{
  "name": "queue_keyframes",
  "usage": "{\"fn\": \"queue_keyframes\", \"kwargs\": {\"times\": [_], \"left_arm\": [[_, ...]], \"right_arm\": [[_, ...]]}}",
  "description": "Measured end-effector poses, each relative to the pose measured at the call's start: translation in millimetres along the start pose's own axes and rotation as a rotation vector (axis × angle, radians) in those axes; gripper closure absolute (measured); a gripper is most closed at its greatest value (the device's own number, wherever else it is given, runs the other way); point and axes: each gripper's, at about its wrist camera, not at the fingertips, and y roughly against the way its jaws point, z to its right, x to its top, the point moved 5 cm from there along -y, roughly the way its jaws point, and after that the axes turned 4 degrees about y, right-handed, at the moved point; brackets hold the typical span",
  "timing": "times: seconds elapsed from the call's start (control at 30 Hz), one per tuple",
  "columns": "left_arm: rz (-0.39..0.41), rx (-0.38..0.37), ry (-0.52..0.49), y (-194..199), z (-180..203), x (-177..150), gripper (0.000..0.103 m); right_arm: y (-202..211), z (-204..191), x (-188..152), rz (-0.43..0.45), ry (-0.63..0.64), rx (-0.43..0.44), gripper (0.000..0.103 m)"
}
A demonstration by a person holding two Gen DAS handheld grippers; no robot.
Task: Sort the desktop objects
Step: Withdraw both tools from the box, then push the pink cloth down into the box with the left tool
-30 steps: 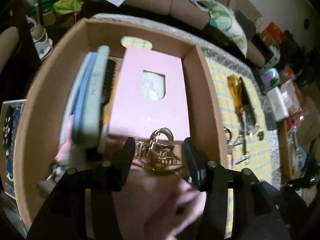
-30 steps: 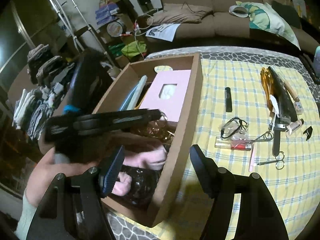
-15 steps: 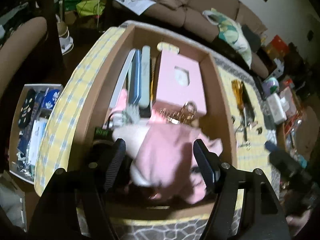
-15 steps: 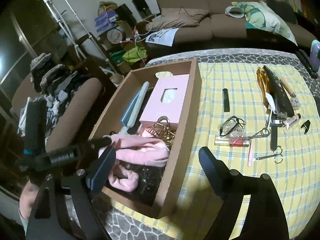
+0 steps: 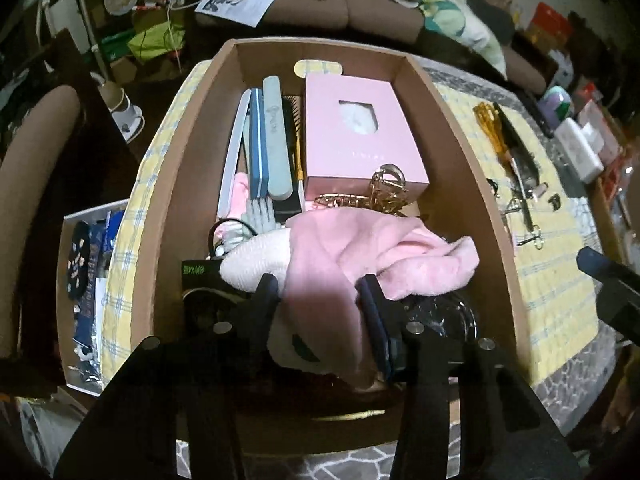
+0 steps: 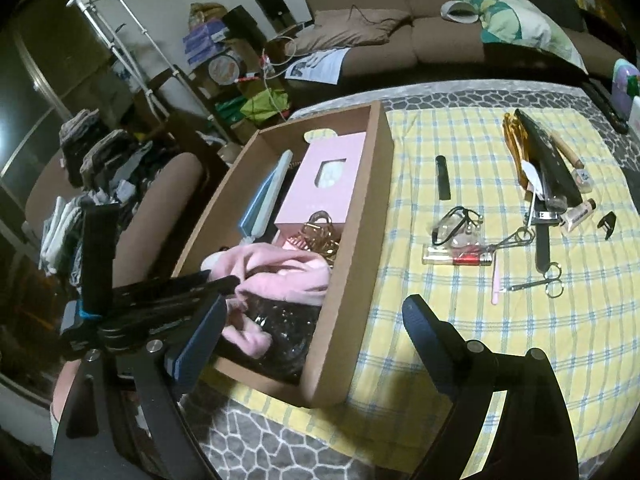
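Clutter around the room, away from the desk

A brown sofa (image 6: 400,36) runs along the far wall, with a brown cushion (image 6: 348,32) and a printed sheet of paper (image 6: 320,65) at its left end and a green-patterned pillow (image 6: 516,24) towards its right. Past the desk's far left corner stand a white metal rack (image 6: 120,32), stacked boxes (image 6: 202,42) and a bright green bag (image 6: 264,106). Off the desk's left edge a brown armchair (image 6: 160,200) holds folded clothes (image 6: 104,168).

The left wrist view looks steeply down, close over the cardboard box (image 5: 472,168); the right wrist view faces it obliquely from beside — both share its contents.
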Motion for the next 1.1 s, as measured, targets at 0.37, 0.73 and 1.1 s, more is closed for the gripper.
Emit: {"fn": "queue_keyframes", "kwargs": {"times": [0.37, 0.73, 1.1], "left_arm": [[0.083, -0.036, 0.087, -25, -6, 62, 0.096], [0.013, 0.219, 0.001, -54, -32, 57, 0.074], [0.196, -0.109, 0.276, 30, -72, 53, 0.038]], "right_arm": [[-9, -8, 4, -0.005, 0.020, 0.033, 0.011], [-19, -6, 4, -0.030, 0.030, 0.021, 0.011], [-16, -16, 10, -0.005, 0.050, 0.027, 0.011]]}}
